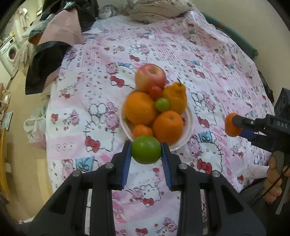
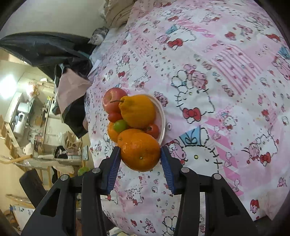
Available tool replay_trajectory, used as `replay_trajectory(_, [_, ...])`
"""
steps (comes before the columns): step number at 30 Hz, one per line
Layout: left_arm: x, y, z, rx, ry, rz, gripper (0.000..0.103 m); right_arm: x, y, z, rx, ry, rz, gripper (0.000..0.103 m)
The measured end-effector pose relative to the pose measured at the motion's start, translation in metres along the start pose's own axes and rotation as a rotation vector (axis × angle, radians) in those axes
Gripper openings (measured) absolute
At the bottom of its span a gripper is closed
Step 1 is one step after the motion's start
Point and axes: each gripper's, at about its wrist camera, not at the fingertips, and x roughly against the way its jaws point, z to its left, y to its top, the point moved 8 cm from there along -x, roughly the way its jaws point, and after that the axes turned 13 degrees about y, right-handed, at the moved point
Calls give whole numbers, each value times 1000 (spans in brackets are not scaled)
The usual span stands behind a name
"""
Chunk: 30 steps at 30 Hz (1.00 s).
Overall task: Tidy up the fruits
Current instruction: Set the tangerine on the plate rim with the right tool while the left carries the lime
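Observation:
A white bowl (image 1: 188, 125) on the pink cartoon-print bedsheet holds a red apple (image 1: 150, 77), several oranges, a bumpy orange citrus (image 1: 176, 98), small red tomatoes and a small green fruit (image 1: 162, 104). My left gripper (image 1: 146, 150) is shut on a round green fruit (image 1: 146, 149), held in the air just in front of the bowl. My right gripper (image 2: 140, 154) is shut on an orange (image 2: 140, 151) near the bowl (image 2: 162, 116). In the left wrist view that gripper (image 1: 233, 125) comes in from the right with its orange (image 1: 230, 125), a hand (image 1: 273, 183) on its handle.
Dark and pink cloths (image 1: 59, 32) hang over the bed's far left corner, and rumpled bedding (image 1: 155, 9) lies at the head. A plastic bag (image 1: 34, 127) sits on the floor left of the bed. The room beyond the bed's left edge (image 2: 36, 127) is cluttered with furniture.

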Motion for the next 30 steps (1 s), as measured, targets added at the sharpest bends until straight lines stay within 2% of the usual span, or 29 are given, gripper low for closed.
replay_trajectory(10, [-23,14,19,39,-25,7,28,-55,18,-7,55,-104,93,47])
replay_trajectory(15, [-40,16,21,60,-43,27,28,-85,18,-27,27,-154,148,47])
replay_trajectory(22, [-41,22,13,75,-82,27,28,-104,8,-40,-27,-150,200,50])
replay_trajectory(27, [-42,25,13,86,-89,29,28,-94,15,-41,-72,-119,141,63])
replay_trajectory(30, [-43,24,14,88,-86,30,28,-87,20,-36,-72,-120,114,68])
